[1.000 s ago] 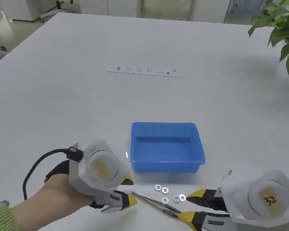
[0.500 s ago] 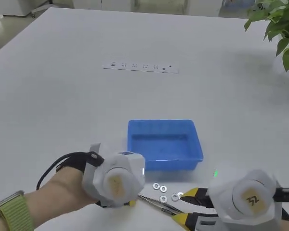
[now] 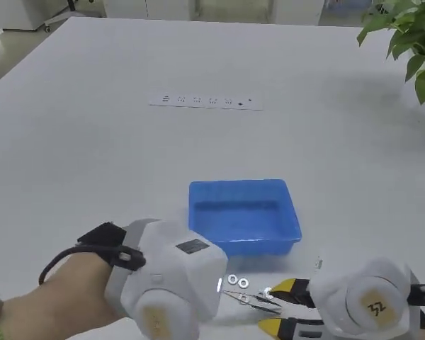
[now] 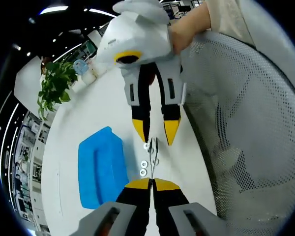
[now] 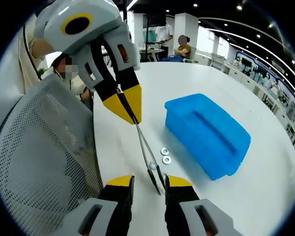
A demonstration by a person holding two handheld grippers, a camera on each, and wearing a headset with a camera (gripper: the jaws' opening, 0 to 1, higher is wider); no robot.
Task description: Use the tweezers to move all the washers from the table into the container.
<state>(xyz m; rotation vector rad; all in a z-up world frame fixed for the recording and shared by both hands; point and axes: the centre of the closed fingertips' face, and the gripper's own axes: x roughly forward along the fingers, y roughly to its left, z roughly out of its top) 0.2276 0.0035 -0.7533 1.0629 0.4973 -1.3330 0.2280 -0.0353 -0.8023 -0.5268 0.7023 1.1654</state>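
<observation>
A white table (image 3: 127, 156) is spread across the head view, with a power strip (image 3: 205, 100) set far back on it and a potted plant (image 3: 404, 35) at its far right corner. A grey mesh chair (image 5: 39, 157) is seen just beside the table's near edge in the right gripper view. A blue container (image 3: 244, 244) is placed upright on the table, just beyond both grippers.

The left gripper (image 4: 150, 183) is held low at the near left, and its 2 yellow-tipped jaws are pressed together on the handle end of the tweezers (image 5: 146, 145). The right gripper (image 5: 150, 181) is held opposite, facing it, with its 2 jaws spread apart. The tweezers' tip end is found in the gap between them, and no contact with either jaw can be made out.

At least 3 washers (image 3: 233, 280) are seen flat on the table, between the container's near wall and the tweezers, close beside the tweezers' arms.
</observation>
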